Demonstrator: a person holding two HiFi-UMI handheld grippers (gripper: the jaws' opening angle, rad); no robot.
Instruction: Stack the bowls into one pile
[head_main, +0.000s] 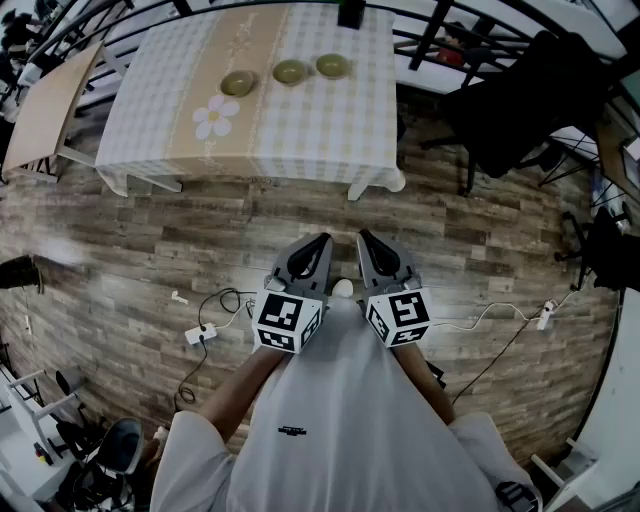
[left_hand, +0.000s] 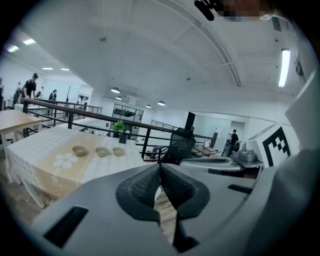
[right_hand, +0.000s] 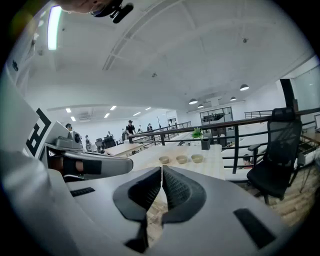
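Looking down through the head view, I have the left hand-held gripper and the right hand-held gripper side by side in the centre of the frame. They are near each other but apart, and both point toward the top of the picture over the wooden floor. In the left gripper view its two ribbed pads meet tip to tip, so that hand-held gripper is closed and empty. The right gripper view shows the same: its pads touch at the tips, with only floor showing in the gap beneath them.

The left bowl, middle bowl and right bowl sit in a row in the upper middle of the head view, on the worktop. Each is upright and apart from its neighbour, and none rests in another. The row climbs slightly toward the upper right. All three are well apart from both hand-held grippers.

The worktop wears a checked cloth with a beige band down it. A white flower print lies just below the left bowl. A dark pot stands at the worktop's top edge. A black office chair fills the upper right, and a white power strip with cables lies on the floor at lower left.
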